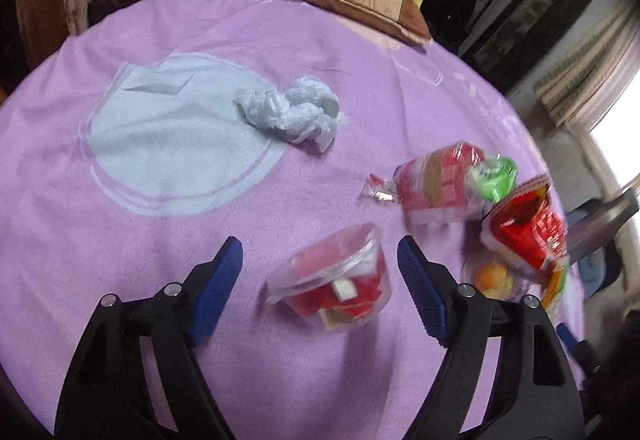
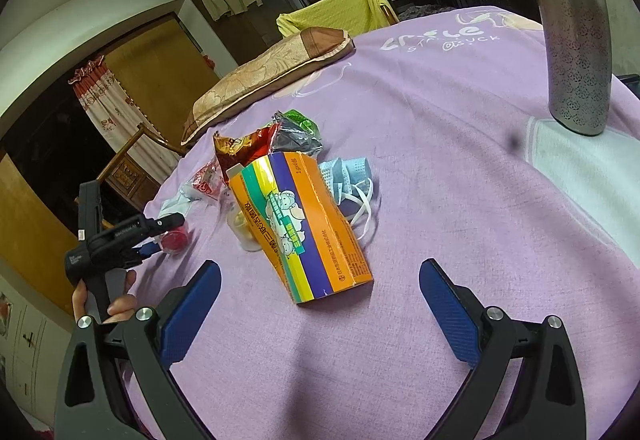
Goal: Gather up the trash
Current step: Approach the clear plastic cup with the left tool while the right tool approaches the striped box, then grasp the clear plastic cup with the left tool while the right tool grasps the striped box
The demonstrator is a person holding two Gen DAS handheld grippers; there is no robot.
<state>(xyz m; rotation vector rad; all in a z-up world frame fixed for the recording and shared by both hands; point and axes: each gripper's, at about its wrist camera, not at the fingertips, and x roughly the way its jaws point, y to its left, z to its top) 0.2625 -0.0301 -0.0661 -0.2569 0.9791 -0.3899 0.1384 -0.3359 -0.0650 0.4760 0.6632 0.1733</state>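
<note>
Between the wide-open fingers of the left gripper (image 1: 320, 272) sits the clear plastic cup (image 1: 330, 282), just ahead, tipped on its side. Right gripper (image 2: 320, 304) is wide too, w/ the orange carton (image 2: 302, 226) ahead, long side pointing away. Left looks nearer its trash.

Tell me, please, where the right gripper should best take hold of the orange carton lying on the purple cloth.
Probably across the orange carton near its closed near end, from above: it lies flat, long axis toward the open right gripper, so its narrow width should fit between the fingers.
</note>
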